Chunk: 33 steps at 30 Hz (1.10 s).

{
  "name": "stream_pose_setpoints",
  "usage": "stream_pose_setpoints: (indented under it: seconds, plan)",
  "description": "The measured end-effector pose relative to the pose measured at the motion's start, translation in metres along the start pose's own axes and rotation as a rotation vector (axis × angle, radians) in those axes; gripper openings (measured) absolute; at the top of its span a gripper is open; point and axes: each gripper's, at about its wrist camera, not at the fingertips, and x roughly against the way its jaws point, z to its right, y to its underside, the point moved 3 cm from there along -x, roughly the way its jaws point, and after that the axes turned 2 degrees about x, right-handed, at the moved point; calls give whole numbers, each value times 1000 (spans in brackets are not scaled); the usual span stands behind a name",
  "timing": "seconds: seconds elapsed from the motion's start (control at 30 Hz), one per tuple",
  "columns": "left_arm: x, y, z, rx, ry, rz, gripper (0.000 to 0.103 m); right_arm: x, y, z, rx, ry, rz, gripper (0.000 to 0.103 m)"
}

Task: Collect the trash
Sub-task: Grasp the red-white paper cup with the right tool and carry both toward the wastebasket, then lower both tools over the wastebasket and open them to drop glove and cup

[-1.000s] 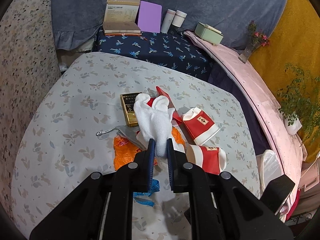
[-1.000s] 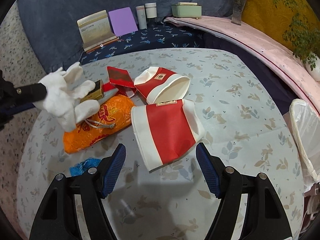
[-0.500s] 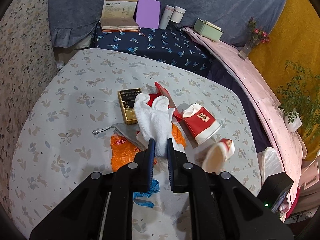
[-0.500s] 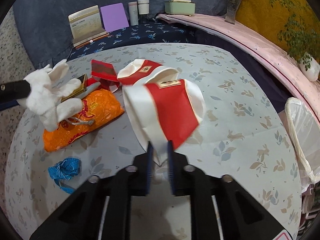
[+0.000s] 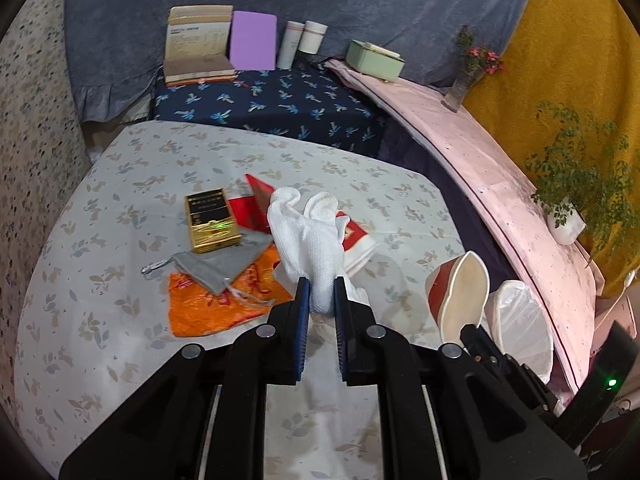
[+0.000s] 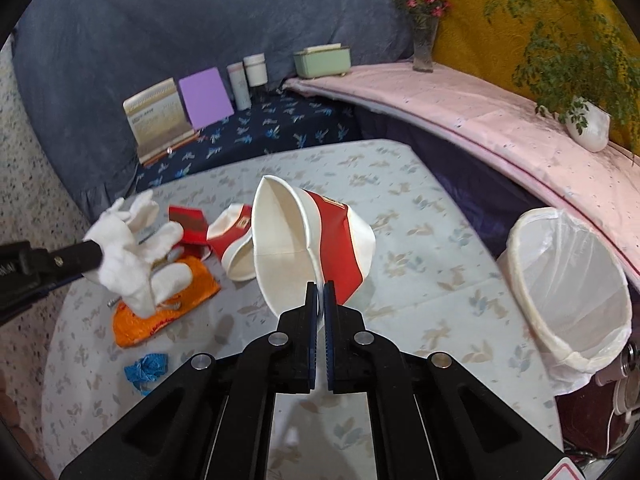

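Observation:
My right gripper (image 6: 319, 286) is shut on the rim of a red-and-white paper cup (image 6: 316, 240), held above the table with its mouth turned toward me; the same cup (image 5: 460, 292) shows at the right of the left wrist view. My left gripper (image 5: 319, 282) is shut on a white glove (image 5: 308, 240), also lifted; the glove (image 6: 128, 248) hangs at the left of the right wrist view. A white-lined trash bin (image 6: 568, 292) stands off the table's right edge. On the table lie a second red-and-white cup (image 6: 236, 244), an orange wrapper (image 5: 224, 296) and a blue scrap (image 6: 146, 368).
A gold box (image 5: 212, 220), a grey pouch (image 5: 220, 264) and a red packet (image 5: 256, 204) lie among the trash. Behind the table a dark blue bench (image 5: 264, 108) carries books and jars. A pink-covered ledge (image 6: 500, 120) with plants runs along the right.
My right gripper closed on the nearer paper cup and lifted it off the table, swinging right toward the bin. The left gripper rose a little with the glove.

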Motion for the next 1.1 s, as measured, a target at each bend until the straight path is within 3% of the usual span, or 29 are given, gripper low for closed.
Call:
stream_pose_setpoints:
  seconds: [0.57, 1.1]
  plan:
    - [8, 22, 140, -208, 108, 7, 12, 90, -25, 115, -142, 71, 156, 3]
    - [-1, 56, 255, -384, 277, -43, 12, 128, -17, 219, -268, 184, 214, 3]
